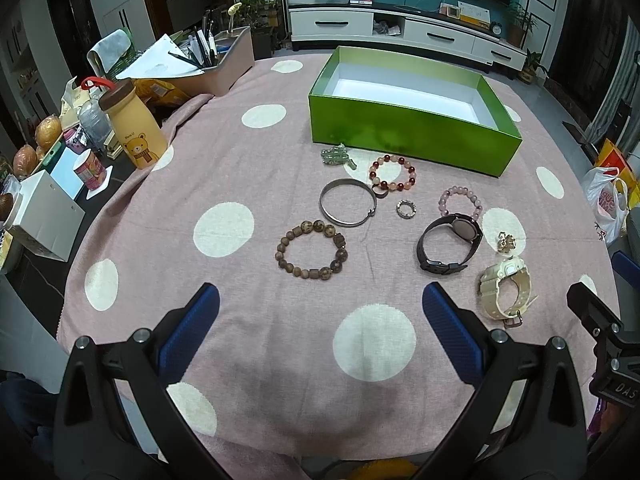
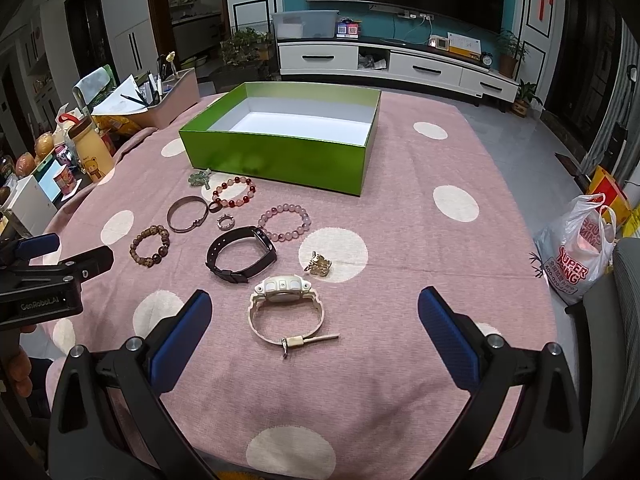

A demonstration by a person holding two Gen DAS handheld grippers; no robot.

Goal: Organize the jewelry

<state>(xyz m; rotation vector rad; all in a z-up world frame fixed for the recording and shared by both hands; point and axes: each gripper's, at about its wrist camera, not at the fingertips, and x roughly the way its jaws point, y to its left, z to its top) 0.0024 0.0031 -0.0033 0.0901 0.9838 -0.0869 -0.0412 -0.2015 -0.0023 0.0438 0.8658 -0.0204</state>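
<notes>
On the far left, off the pink polka-dot tablecloth [image 1: 256, 184], stands one yellow bear-print bottle [image 1: 136, 128] amid clutter. The left gripper [image 1: 320, 312] hovers low over the cloth with its two blue pads spread wide and nothing between them.

The jewelry lies loose on the cloth, ten pieces by my count. Four are bead bracelets: one brown wooden bead bracelet [image 1: 311, 249] farthest left, one small green bead bracelet [image 1: 338, 156] bunched just before the box, one red-and-pink bead bracelet [image 1: 393, 172], and one pale pink bead bracelet [image 1: 460, 202]. There is one silver bangle [image 1: 348, 208] and two rings: a dark ring [image 1: 379, 191] touching the red-and-pink bracelet, and a silver ring [image 1: 406, 209] lying apart. Then two watches, one black watch [image 1: 450, 246] and one cream watch [image 2: 286, 308] (strap buckled into a loop), with one gold brooch-like piece [image 2: 319, 265] between them on a white dot.

Behind everything sits one green box [image 2: 280, 160], white inside and holding nothing. The right gripper [image 2: 315, 308] is also spread open, empty, with the cream watch lying directly ahead between its pads. One white plastic bag [image 2: 580, 248] sits beyond the table's right edge.
</notes>
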